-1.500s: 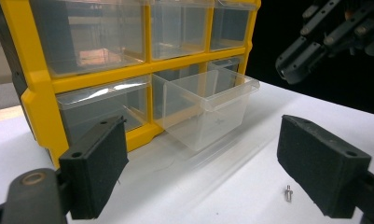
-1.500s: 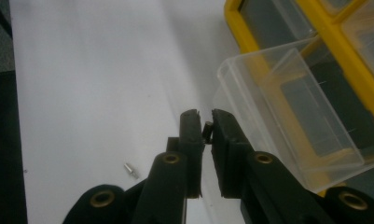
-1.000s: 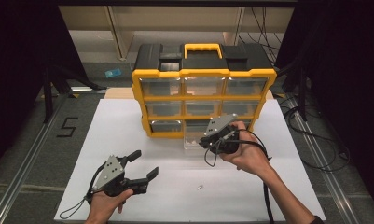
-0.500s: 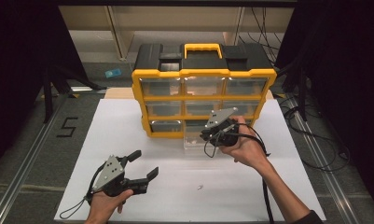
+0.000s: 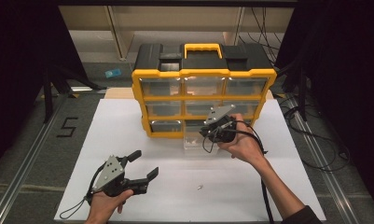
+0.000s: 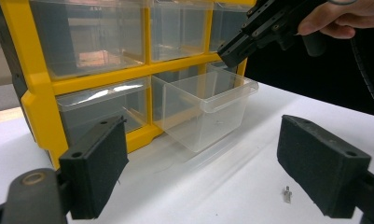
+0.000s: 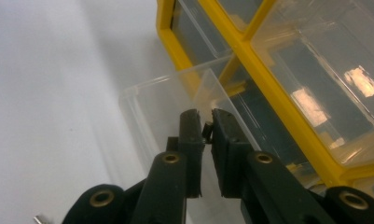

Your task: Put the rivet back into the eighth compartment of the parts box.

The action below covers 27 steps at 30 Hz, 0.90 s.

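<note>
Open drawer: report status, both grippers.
Right gripper shut on a small dark part, above the open drawer. Left gripper open, idle on the table. One small screw loose on the white board.

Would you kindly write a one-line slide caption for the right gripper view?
Right hand-held gripper, shut on a small dark part, poised over the pulled-out clear drawer of the yellow organizer.

1. I can make out a small dark piece (image 7: 206, 129) pinched at the right gripper (image 7: 204, 122) tips, too small and blurred to identify.
2. A tiny metal bit (image 5: 200, 187) lies on the tabletop (image 5: 287, 196); I can't tell screw from pin.
3. In the left gripper view, the organizer (image 6: 40, 93) is cut off at the top and left edges.
4. My right hand (image 5: 240, 142) covers most of that gripper's body in the high view.
</note>
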Motion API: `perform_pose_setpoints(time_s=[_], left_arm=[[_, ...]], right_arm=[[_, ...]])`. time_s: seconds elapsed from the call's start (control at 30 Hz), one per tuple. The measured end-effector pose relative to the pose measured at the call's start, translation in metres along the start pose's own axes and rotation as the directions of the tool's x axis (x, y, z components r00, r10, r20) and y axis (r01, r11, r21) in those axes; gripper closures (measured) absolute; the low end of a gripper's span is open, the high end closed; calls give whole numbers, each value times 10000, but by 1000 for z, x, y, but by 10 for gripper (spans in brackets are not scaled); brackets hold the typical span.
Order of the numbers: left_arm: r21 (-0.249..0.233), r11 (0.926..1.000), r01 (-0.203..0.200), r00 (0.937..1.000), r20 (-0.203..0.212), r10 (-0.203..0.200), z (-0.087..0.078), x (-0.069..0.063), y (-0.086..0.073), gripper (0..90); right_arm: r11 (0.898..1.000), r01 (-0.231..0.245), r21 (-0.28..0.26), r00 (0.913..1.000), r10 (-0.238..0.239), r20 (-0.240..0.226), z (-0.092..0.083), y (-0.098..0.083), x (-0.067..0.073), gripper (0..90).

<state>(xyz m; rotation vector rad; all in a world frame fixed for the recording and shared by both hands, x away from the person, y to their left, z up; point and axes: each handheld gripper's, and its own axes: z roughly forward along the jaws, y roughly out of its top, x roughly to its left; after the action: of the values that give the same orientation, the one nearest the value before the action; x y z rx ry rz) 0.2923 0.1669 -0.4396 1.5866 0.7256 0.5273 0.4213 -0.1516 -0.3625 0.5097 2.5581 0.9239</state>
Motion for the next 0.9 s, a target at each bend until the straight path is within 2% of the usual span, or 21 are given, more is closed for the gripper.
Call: perform_pose_setpoints(time_s=[0.7,0.77,0.83,0.9], left_arm=[[-38,10000,-32,10000,-13,31,-1,1,1,163],[-38,10000,-22,10000,-13,22,-1,1,1,163],[-42,10000,-34,10000,-6,34,-1,1,1,163],[-31,10000,-6,10000,6,6,-2,0,1,163]], right_arm=[[9996,-157,233,9998,159,-91,23,-1,-4,819],[9994,-216,260,9997,218,-96,24,-2,-4,783],[9991,-369,229,9993,370,-33,24,-2,-3,700],[9996,-271,99,9996,270,95,23,-1,-4,602]])
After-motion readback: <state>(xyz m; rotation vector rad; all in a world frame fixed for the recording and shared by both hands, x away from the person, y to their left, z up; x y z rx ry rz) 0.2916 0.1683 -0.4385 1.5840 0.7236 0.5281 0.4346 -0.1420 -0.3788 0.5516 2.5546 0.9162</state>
